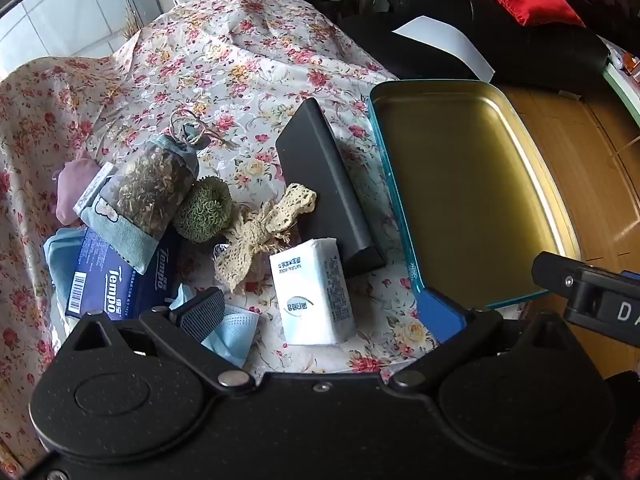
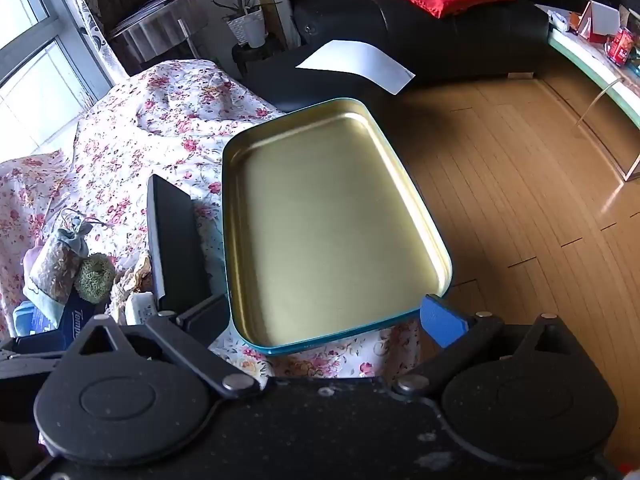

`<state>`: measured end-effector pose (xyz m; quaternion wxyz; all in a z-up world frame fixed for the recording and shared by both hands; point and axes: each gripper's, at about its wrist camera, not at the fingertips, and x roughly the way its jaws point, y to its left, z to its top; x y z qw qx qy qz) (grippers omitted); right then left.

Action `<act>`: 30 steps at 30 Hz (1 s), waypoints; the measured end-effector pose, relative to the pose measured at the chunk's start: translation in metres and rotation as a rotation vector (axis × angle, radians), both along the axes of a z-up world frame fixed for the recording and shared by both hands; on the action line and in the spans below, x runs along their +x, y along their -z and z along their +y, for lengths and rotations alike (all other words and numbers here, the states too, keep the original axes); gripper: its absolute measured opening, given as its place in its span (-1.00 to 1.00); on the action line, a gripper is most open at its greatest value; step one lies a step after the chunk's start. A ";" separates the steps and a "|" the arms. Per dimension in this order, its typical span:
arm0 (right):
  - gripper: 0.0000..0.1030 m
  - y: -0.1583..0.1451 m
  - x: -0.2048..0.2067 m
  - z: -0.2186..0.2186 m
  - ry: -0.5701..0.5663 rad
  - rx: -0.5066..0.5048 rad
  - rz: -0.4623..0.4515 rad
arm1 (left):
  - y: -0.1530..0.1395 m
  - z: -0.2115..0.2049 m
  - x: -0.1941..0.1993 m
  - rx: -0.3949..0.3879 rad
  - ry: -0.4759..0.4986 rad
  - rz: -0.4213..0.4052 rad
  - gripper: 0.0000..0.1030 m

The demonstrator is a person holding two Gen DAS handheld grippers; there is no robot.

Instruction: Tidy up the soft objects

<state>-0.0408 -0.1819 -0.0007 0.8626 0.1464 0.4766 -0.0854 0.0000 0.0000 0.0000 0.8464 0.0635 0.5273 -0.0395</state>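
We find the left tongs (image 1: 324,312) spread wide and empty above the white tissue pack (image 1: 311,292); the right tongs (image 2: 324,316) gape likewise over the empty tin tray (image 2: 236,216). The pack lies on the floral surface (image 1: 224,64), beside the black box (image 1: 324,184). We judge it light, yielding and slick-wrapped: grip across its narrow sides.

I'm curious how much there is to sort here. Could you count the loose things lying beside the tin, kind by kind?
Tissue packs: 2, the white pack and the blue Tempo pack
Pouches: 2, the herb sachet and the pink pouch
Face masks: 1
Lace bows: 1
Green scrunchies: 1
Dark boxes: 1
Total: 8
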 end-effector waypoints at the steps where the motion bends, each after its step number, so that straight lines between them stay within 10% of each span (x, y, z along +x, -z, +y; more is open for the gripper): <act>1: 0.98 0.000 0.000 0.000 -0.001 0.008 0.001 | 0.000 0.000 0.000 0.004 0.000 -0.001 0.93; 30: 0.98 0.001 0.001 0.004 0.000 0.005 -0.005 | 0.000 0.000 -0.002 -0.004 -0.001 -0.005 0.93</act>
